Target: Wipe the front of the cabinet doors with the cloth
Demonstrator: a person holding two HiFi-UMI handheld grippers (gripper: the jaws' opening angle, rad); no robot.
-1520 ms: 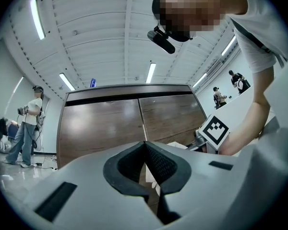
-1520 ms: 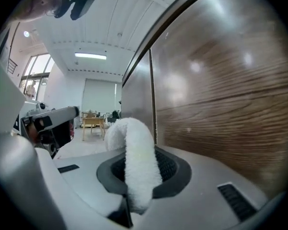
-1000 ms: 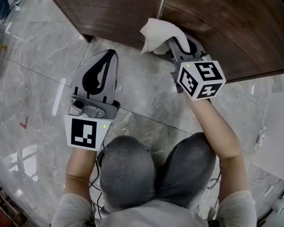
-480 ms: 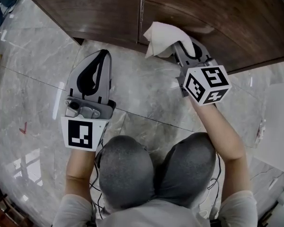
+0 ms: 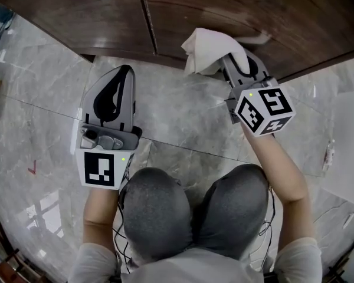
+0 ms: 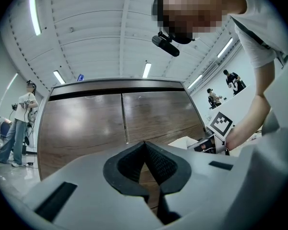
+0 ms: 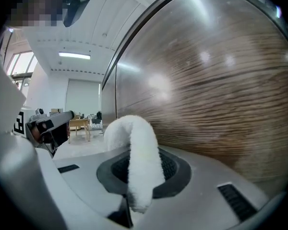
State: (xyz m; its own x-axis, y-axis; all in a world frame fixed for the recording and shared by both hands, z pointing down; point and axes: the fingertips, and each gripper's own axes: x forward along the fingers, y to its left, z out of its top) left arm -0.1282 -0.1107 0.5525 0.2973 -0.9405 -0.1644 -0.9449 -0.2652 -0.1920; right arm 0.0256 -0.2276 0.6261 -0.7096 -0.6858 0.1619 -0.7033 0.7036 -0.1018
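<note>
Currently right tool (image 5: pixel 229 62) is clamped on the white cloth (image 5: pixel 207 47), which sits bunched at the lower edge of the dark wood cabinet doors (image 5: pixel 94 16), right-hand one; contact unclear. Left tool (image 5: pixel 123 74) jaws together, nothing between them, held over the marble floor (image 5: pixel 177 117), pointing at the doors, apart from them.
</note>
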